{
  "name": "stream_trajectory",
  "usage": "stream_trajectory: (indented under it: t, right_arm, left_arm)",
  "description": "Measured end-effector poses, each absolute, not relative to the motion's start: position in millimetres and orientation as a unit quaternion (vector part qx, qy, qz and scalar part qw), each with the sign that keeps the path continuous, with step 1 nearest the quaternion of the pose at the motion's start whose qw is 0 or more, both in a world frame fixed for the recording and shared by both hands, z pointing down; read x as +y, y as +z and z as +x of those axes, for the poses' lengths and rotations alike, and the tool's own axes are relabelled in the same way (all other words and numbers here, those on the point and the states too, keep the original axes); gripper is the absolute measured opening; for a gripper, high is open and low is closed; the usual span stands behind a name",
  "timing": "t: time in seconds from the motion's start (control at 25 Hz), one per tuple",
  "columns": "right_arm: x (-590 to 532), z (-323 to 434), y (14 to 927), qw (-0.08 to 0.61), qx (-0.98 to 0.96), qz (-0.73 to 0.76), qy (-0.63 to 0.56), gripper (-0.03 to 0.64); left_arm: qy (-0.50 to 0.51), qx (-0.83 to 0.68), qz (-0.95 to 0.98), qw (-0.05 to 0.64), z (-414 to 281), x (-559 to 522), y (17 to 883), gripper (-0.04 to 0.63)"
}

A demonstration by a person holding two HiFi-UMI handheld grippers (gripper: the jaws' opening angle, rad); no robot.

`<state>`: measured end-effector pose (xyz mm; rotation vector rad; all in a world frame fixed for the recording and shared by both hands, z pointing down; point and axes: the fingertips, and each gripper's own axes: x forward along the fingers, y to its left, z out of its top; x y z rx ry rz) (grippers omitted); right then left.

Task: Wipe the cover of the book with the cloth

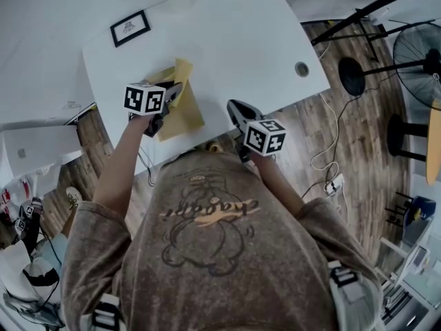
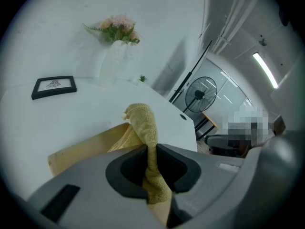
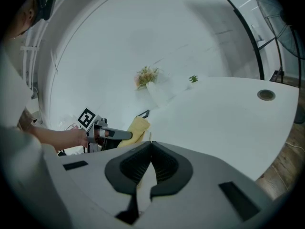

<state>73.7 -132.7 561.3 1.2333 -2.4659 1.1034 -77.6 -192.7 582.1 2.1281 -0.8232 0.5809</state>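
We see the book (image 1: 185, 112) lying flat, its plain tan cover up and its long axis running away from the person, leaning slightly towards the black picture frame (image 1: 130, 27) well beyond it. The cloth (image 1: 183, 69), a yellow looped terry piece, bunches over the book's far end. In the left gripper view a fold of it stands up past the jaws, and we cannot tell whether it touches the cover. The left gripper (image 1: 172, 92) sits over the book with its jaws clenched on the cloth, which runs down between them. The right gripper (image 1: 238, 109) is to the right of the book, apart from it, jaws pressed together with nothing in them. The book rests on a smooth white table (image 1: 262, 47), near its front edge. Far beyond the book a white vase (image 2: 112, 63) holds pink flowers (image 2: 116, 28), with a small green plant (image 2: 142, 78) just beside it.
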Motion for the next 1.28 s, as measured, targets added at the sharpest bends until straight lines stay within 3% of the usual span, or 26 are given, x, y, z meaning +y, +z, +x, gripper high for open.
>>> stream_trajectory:
  t: [0.88, 1.08, 1.28]
  right_arm:
    - [-118.8, 71.6, 558.3, 0.089, -0.833, 0.403, 0.369, -0.002]
    - [-120.9, 67.6, 557.7, 0.091, -0.835, 0.397, 0.369, -0.002]
    - [-122.1, 56.3, 559.3, 0.094, -0.839, 0.388, 0.369, -0.002]
  left_arm:
    - [0.201, -0.271, 0.834, 0.436, -26.0, -74.8, 582.6, 0.049]
    - [0.11, -0.258, 0.818, 0.503, -31.4, -71.1, 556.2, 0.049]
    - [0.063, -0.3, 0.812, 0.496, -84.0, -96.4, 533.2, 0.049]
